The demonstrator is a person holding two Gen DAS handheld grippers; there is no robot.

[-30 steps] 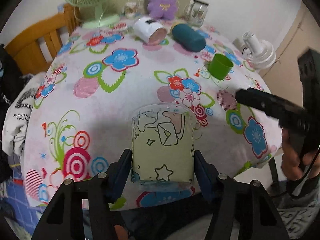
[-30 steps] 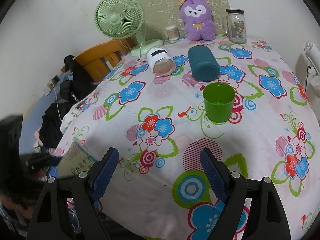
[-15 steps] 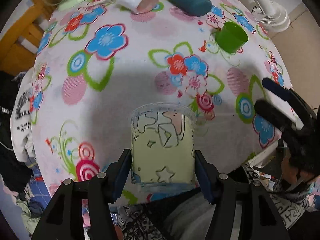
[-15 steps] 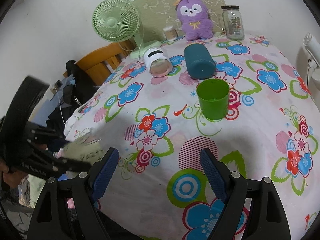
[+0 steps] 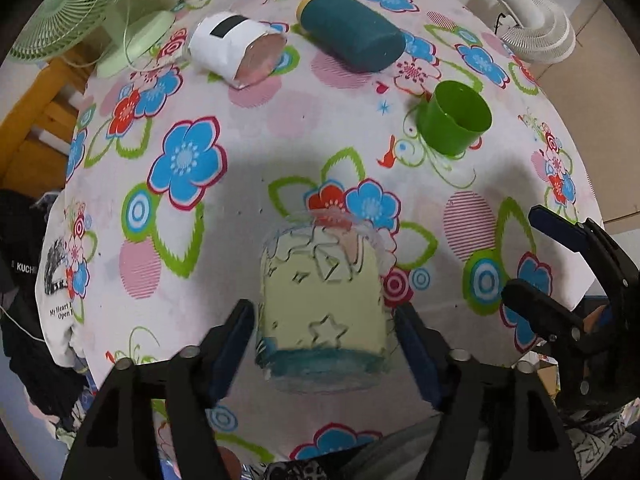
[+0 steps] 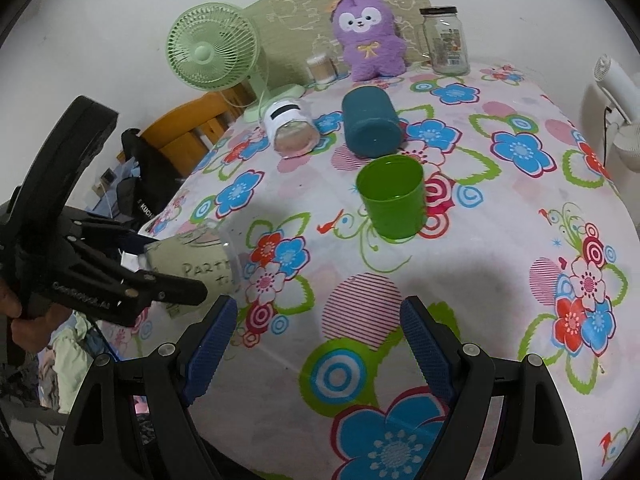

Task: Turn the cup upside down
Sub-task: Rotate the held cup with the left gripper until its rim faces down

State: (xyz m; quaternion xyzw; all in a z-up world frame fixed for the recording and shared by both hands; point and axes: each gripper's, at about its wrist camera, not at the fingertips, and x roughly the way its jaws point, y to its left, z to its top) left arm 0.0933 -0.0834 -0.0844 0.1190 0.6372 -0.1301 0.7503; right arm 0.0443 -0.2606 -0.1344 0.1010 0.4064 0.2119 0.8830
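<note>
Left gripper clamped on clear printed cup, tipped over flowered table.
Cup lower centre of left view, lower left of right view; right gripper jaws apart, holding nothing.

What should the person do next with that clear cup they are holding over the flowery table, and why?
Probably keep rolling the wrist until the rim faces down. The left hand-held gripper is shut on the clear cup, which the right view shows tipped sideways above the tablecloth, its mouth toward the table's middle, only partway to upside down.
</note>
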